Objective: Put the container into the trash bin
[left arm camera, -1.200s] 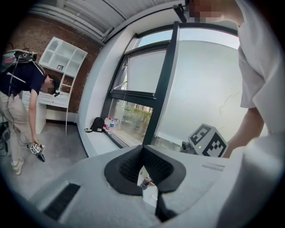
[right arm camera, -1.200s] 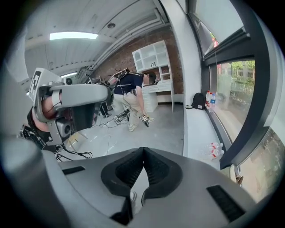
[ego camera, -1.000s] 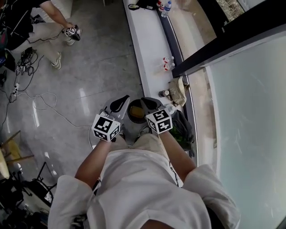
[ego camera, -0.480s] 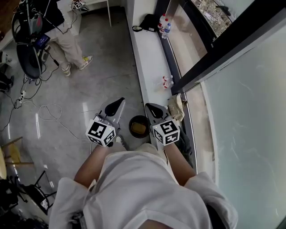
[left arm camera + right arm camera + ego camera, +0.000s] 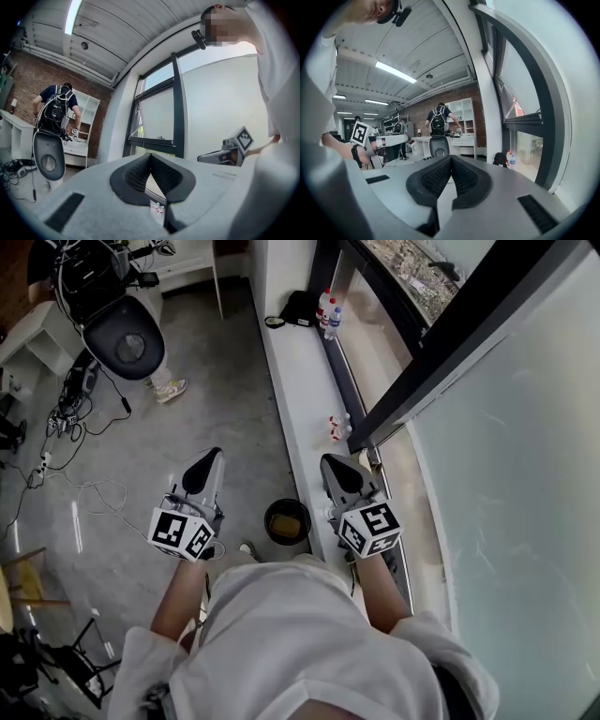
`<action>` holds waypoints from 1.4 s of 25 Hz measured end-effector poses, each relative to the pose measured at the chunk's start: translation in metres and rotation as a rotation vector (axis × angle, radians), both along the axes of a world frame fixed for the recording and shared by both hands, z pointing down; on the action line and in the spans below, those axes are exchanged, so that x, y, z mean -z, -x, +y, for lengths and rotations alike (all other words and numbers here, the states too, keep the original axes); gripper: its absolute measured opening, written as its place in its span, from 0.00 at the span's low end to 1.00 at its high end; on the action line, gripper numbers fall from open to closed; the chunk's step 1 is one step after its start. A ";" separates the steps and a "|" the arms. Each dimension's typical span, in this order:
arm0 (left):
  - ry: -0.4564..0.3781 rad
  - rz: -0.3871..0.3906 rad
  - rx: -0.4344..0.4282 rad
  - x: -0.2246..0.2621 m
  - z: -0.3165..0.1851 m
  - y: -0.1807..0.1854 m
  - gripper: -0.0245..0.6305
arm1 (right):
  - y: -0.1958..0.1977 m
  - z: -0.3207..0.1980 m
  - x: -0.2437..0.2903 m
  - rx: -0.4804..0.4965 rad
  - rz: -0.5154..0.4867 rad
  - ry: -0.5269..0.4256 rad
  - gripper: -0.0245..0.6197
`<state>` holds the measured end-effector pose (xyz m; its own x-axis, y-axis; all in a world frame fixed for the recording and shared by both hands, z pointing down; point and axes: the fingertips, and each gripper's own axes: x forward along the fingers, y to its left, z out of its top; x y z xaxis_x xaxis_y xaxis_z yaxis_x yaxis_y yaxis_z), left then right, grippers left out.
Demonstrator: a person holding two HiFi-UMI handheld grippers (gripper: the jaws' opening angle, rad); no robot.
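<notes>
Daylit interior, exposure sound, strong lens distortion in both gripper views.

Head view: bright, even daylight enters through the window on the right, its pane washed pale. The polished floor carries soft glare streaks, shadows are faint, and focus is sharp throughout. Left gripper view: the glass is blown near white, the ceiling strip light flares, and the far brick end is dimmer. Right gripper view: the tube lamps glow without flare. Both gripper views bend straight frames into curves and go black at the corners. The left gripper and right gripper, close to the lens, look slightly soft.
</notes>
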<state>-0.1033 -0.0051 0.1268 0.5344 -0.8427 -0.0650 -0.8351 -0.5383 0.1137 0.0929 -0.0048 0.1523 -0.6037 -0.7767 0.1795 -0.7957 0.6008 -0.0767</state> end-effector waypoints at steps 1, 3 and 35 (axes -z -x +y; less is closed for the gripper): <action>-0.004 0.010 0.012 0.003 0.002 0.003 0.06 | -0.006 0.001 0.005 -0.010 -0.003 -0.010 0.04; -0.021 0.022 0.026 0.011 0.006 0.008 0.06 | -0.017 0.003 0.012 -0.031 -0.010 -0.028 0.04; -0.108 0.040 0.086 0.045 0.042 0.046 0.06 | -0.066 0.027 0.054 -0.182 -0.010 -0.147 0.04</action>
